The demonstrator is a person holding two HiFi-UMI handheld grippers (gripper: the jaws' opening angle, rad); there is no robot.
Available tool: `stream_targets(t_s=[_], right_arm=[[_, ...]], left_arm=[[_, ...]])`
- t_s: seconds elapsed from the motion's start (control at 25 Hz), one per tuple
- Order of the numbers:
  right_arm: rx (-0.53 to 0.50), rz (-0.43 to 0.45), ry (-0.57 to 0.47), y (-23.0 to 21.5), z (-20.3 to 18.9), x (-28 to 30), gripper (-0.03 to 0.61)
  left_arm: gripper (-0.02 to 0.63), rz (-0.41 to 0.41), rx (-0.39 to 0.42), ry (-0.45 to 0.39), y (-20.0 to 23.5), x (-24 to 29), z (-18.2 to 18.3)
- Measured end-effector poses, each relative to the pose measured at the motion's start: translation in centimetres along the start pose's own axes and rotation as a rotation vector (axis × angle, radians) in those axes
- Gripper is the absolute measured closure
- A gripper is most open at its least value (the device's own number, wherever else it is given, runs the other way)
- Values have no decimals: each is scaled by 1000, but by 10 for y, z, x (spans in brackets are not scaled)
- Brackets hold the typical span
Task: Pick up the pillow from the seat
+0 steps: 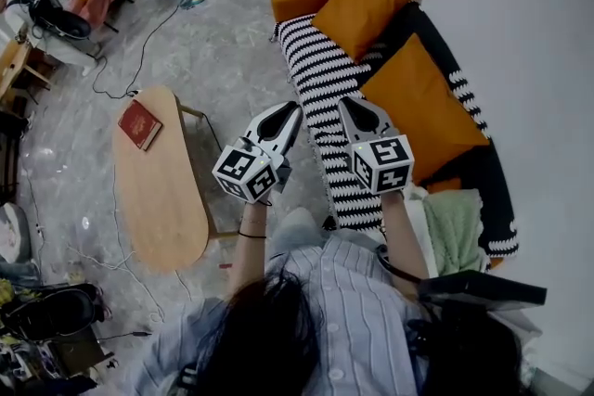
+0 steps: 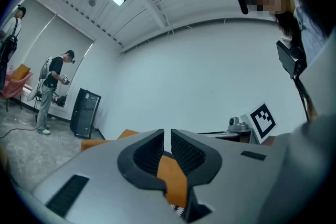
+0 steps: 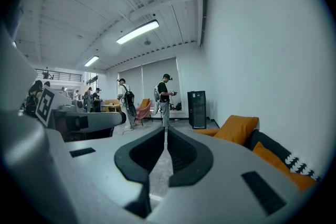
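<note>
The left gripper (image 1: 293,110) and the right gripper (image 1: 351,107) hover over the front edge of the black-and-white striped sofa (image 1: 320,74), with both sets of jaws pressed together on nothing. The nearer square orange fabric pillow (image 1: 422,102) leans against the backrest, so I'd spread the jaws first, then pinch the pillow's opposite edges.

The sofa (image 1: 320,83) is bare along its front edge. A far pillow (image 1: 367,5) and a near pillow (image 1: 422,111) fill its back edge. A table (image 1: 158,190) stands alongside.
</note>
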State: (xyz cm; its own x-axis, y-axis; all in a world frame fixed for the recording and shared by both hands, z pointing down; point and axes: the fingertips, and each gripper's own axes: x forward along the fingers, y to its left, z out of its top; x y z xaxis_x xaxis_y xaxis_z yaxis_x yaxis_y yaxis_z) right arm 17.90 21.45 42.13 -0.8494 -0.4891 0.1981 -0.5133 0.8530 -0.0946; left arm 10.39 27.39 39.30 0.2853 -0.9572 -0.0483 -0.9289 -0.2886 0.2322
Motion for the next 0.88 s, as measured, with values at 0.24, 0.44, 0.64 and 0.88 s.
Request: stream_targets(t_s=[0.24, 0.44, 0.64, 0.88], right_arm=[[17, 3, 6, -12, -3, 8, 549], [30, -3, 5, -22, -1, 22, 549], [38, -25, 5, -35, 3, 44, 549], [45, -62, 1, -52, 17, 87, 549]], left_arm=[[582, -13, 2, 20, 0, 15, -5], [581, -19, 5, 38, 11, 27, -6], [581, -49, 3, 44, 29, 47, -3], [581, -101, -3, 59, 64, 79, 3]])
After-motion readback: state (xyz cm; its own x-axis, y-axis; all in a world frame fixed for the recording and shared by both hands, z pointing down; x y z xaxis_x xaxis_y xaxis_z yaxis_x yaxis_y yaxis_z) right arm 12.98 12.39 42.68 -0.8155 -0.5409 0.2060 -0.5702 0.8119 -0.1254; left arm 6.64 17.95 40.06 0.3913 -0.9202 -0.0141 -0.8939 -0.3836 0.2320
